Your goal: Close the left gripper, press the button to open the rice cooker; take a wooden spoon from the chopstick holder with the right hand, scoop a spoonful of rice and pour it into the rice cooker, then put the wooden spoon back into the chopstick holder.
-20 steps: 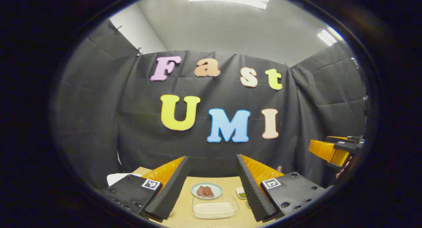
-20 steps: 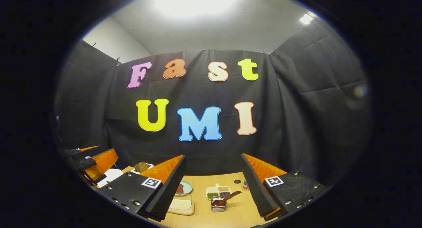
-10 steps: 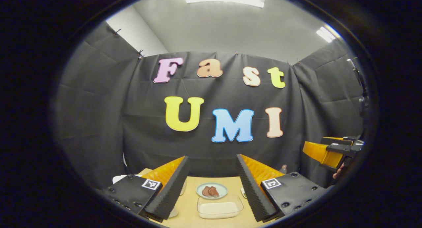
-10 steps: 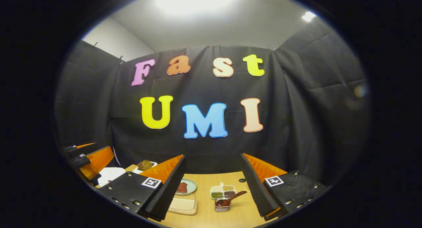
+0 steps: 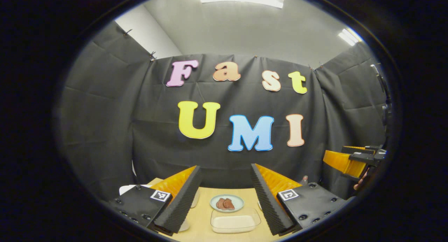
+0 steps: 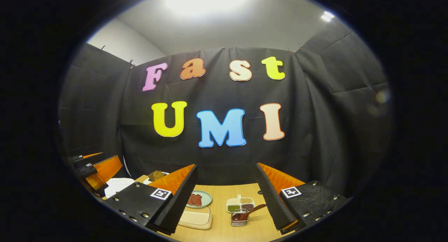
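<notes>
Two grippers, the left gripper [image 5: 224, 196] and right gripper [image 6: 226, 196], hung spread and empty above the table [image 6: 220, 193], where one wooden spoon [image 6: 247, 213] sat in one chopstick holder [image 6: 239, 218] beside one sectioned dish [image 6: 240, 204].

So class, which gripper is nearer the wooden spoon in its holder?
Right. The wooden spoon sits between and just ahead of the right gripper; the left gripper is away to the spoon's left.

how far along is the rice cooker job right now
Nothing looks done yet. The left tool is open, not closed for the button press. The right tool is open and holds nothing. The wooden spoon sits in the chopstick holder, and the rice in its clear dish looks untouched. Every step remains.
</notes>
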`<state>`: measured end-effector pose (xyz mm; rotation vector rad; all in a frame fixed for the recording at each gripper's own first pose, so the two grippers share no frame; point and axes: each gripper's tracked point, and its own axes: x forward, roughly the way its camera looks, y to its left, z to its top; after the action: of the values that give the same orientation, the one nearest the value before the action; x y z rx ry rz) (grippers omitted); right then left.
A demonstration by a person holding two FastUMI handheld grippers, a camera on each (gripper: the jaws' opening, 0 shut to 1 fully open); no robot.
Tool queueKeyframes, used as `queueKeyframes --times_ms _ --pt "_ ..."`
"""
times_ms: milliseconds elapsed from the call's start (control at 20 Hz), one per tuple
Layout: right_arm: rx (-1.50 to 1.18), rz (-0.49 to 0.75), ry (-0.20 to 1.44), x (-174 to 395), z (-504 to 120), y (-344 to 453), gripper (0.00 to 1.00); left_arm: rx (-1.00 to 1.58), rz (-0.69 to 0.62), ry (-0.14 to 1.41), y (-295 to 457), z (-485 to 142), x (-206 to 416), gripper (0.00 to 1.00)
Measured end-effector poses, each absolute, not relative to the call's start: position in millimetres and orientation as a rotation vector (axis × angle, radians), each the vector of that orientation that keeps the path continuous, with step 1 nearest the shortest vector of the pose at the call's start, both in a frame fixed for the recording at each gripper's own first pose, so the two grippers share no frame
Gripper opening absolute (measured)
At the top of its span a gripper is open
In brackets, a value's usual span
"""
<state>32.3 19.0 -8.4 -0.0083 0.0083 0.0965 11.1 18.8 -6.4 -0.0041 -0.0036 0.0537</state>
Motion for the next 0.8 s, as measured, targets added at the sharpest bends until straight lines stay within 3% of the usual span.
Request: queueKeyframes --times_ms 350,550,800 --pt "-0.029 0.117 0.035 38.6 -24.8 20.3 0.99 -0.02 0.098 0.05 56.6 -40.5 31.1 0.96" --pt "-0.047 0.134 0.067 43.3 -36.8 19.5 0.99 -0.018 0.124 0.14 84.6 -75.0 41.2 0.86" --pt "-0.052 0.179 0.085 51.6 -46.7 29.8 0.99 -0.09 0.187 0.324 136.0 -131.6 49.2 0.09"
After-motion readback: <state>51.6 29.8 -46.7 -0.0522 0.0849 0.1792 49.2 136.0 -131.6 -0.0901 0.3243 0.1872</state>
